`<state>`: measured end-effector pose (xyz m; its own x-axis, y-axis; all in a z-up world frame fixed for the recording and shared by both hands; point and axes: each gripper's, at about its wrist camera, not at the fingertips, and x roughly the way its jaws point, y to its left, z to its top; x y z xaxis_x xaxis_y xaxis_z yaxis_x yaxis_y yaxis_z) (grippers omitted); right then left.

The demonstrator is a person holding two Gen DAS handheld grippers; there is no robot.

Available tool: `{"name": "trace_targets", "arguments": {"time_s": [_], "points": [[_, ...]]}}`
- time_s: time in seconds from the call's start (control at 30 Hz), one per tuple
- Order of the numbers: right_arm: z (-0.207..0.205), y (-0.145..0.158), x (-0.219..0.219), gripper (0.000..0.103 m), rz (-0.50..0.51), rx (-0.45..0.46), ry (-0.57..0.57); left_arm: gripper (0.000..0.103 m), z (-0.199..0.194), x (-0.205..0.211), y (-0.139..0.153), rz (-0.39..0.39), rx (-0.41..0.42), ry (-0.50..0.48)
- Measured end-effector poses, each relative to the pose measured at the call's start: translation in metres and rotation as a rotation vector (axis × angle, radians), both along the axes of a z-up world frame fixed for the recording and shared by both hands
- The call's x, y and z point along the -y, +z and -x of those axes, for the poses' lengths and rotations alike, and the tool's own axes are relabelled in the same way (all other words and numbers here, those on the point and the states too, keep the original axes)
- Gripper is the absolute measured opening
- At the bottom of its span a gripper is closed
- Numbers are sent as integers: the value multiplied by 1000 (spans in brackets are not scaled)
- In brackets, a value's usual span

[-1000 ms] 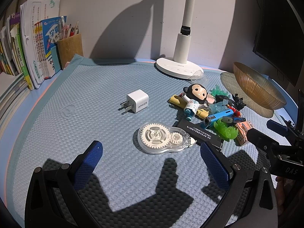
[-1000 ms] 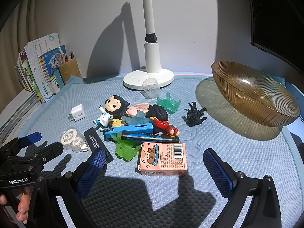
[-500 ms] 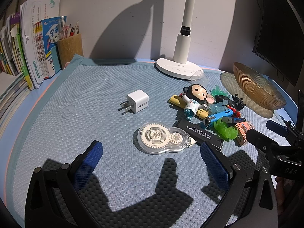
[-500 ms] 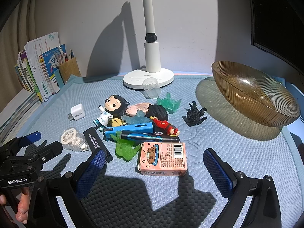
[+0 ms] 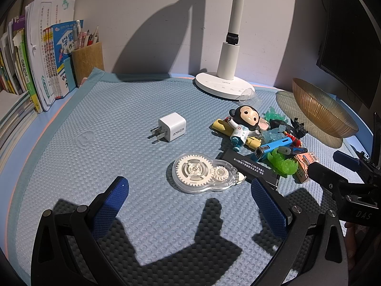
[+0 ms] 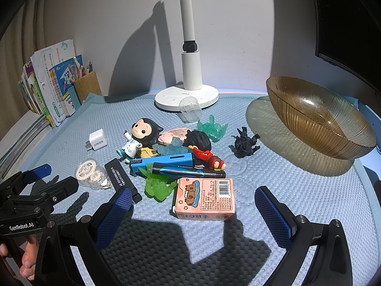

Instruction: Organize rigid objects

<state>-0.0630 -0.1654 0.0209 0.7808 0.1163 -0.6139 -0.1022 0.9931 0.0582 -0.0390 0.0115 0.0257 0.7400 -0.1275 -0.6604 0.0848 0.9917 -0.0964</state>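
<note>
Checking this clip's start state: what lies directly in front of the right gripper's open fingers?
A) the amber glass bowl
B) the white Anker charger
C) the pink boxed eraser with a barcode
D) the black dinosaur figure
C: in the right wrist view the pink box lies on the mat just ahead of the right gripper, between its spread fingers, while the other three sit farther off.

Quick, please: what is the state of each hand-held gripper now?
Left hand-held gripper: open, holding nothing.
Right hand-held gripper: open, holding nothing.
</note>
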Motion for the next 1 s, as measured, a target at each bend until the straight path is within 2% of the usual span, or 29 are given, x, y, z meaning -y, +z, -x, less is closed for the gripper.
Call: {"name": "trace_targets", "arguments": {"time_s": [0.77, 0.93, 1.0], "points": [[-2, -1, -1, 103, 8, -15, -10, 102, 0, -1, 0, 4, -4, 16], [-7, 0, 4, 103, -18, -67, -12, 102, -1, -13, 3, 69, -56, 8], [-10, 8, 6, 103, -29, -80, -1, 102, -2, -21, 10, 53, -52, -1]]}}
